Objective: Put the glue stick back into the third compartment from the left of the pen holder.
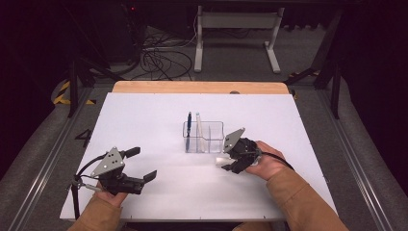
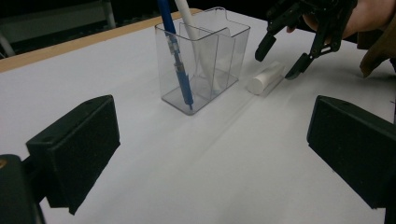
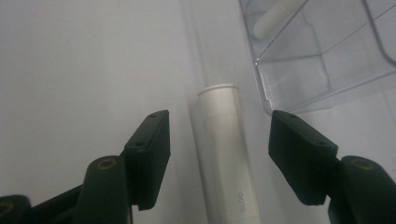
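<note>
Dim room, evenly lit white table [image 1: 144, 125], soft shadows, slightly blurry close-ups

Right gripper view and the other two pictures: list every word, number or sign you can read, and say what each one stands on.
"0010", or close to it: small grey print near the lower end of the white tube lying on the table between the open jaws of the right gripper; the characters are blurred, so the reading is unsure.
"4": a dark mark on the grey floor left of the table.
Blue pen in the clear organizer: no print readable.

White tube [image 3: 226, 154] lying between parted jaws, clear organizer [image 3: 322, 56] just beyond
</note>
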Demonstrator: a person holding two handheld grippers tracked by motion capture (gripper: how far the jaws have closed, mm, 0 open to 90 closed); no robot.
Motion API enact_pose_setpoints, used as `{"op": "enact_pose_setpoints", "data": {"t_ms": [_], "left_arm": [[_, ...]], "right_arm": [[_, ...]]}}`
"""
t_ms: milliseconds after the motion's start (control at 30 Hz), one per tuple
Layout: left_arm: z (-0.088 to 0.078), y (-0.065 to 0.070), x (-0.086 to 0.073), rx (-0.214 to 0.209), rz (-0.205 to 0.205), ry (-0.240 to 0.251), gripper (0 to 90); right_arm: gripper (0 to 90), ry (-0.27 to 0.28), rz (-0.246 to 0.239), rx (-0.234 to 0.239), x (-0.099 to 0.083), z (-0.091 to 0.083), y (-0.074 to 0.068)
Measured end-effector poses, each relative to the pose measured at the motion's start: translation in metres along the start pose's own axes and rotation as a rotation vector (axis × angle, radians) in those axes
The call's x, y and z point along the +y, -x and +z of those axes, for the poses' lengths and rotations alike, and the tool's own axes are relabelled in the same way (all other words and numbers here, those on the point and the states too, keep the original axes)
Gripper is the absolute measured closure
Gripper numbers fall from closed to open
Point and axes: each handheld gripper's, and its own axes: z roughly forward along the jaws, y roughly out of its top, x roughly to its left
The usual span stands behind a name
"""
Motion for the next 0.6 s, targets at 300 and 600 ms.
{"op": "enact_pose_setpoints", "data": {"t_ms": [300, 600], "left_arm": [[0.001, 0.000, 0.000, -0.004, -0.003, -0.003, 3.3], [0.001, 0.000, 0.000, -0.005, -0.001, -0.002, 3.3]], "right_arm": [[51.0, -0.042, 0.014, 0.034, -0.002, 0.013, 0.007], [63.2, -0.078, -0.032, 0.045, -0.001, 0.023, 0.008]]}}
